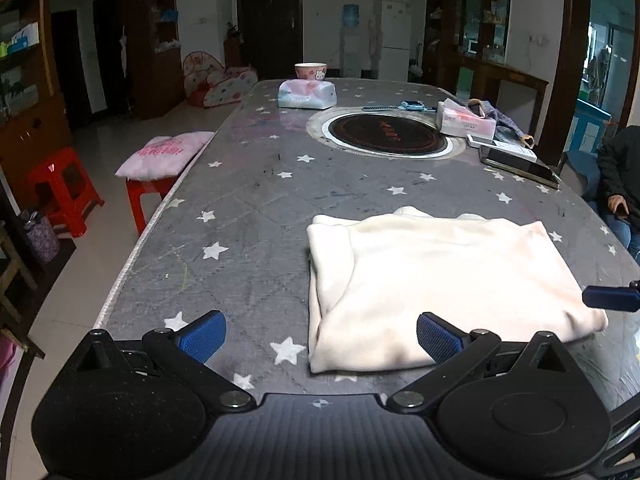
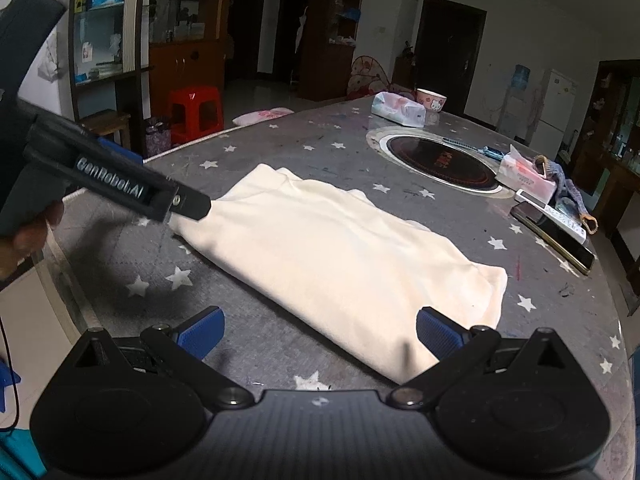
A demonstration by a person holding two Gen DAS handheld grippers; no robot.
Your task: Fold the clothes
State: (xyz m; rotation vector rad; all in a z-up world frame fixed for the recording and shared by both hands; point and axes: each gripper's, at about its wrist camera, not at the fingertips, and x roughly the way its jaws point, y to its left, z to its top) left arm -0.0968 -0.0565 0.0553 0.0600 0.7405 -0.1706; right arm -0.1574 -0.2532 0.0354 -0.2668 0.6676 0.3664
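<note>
A cream garment (image 1: 440, 280) lies folded flat into a rectangle on the grey star-patterned table (image 1: 248, 208). My left gripper (image 1: 320, 336) is open, hovering at the garment's near left corner, holding nothing. My right gripper (image 2: 320, 336) is open and empty at the near edge of the garment (image 2: 340, 256). The left gripper's body (image 2: 120, 188) shows in the right wrist view at the cloth's left end. The right gripper's tip (image 1: 612, 298) shows at the right edge of the left wrist view.
A round cooktop (image 1: 384, 132) is set in the table's middle. Tissue packs (image 1: 307, 94), (image 1: 466, 118), a bowl (image 1: 311, 71), a phone (image 1: 520, 166) and a remote (image 1: 502, 146) lie beyond. Red stools (image 1: 64, 188) with a pink cushion (image 1: 164, 156) stand left. A seated person (image 1: 620, 184) is at the right.
</note>
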